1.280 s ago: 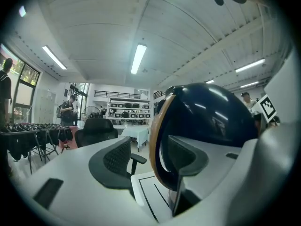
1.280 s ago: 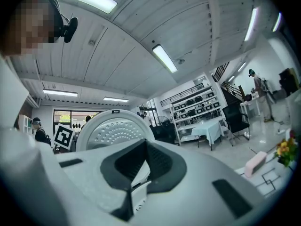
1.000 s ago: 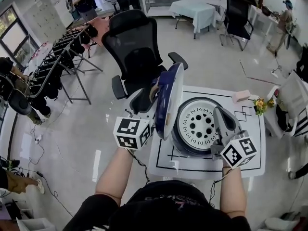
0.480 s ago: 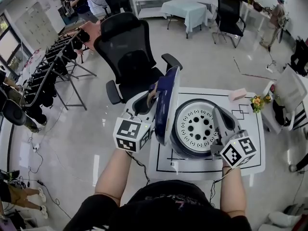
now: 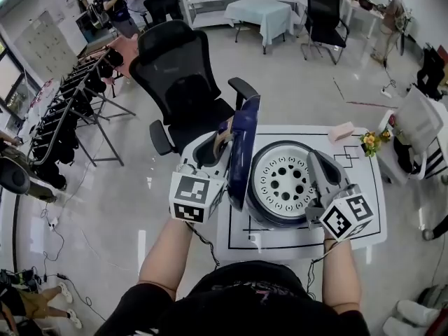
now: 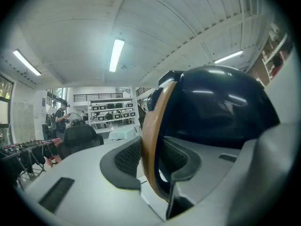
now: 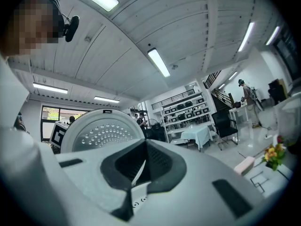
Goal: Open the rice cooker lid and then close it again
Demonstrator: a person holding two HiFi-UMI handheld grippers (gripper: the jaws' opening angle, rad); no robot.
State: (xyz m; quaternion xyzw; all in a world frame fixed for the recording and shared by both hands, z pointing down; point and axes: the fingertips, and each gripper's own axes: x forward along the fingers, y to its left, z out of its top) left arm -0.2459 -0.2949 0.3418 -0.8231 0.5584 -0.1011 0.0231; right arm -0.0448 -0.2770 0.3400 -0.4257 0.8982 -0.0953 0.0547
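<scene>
At the left edge of the round rice cooker body on the white counter, the glossy dark-blue domed lid is held upright on edge, so the open body lies to its right and a rightward, downward swing is judged necessary for closing. The nearer left gripper is clamped on the tan curved strip on the lid's outer side; the right gripper is pressed together, empty, beside the body. Compared with the earlier frames, the lid is found equally upright, and the left jaws have just been closing onto that strip.
</scene>
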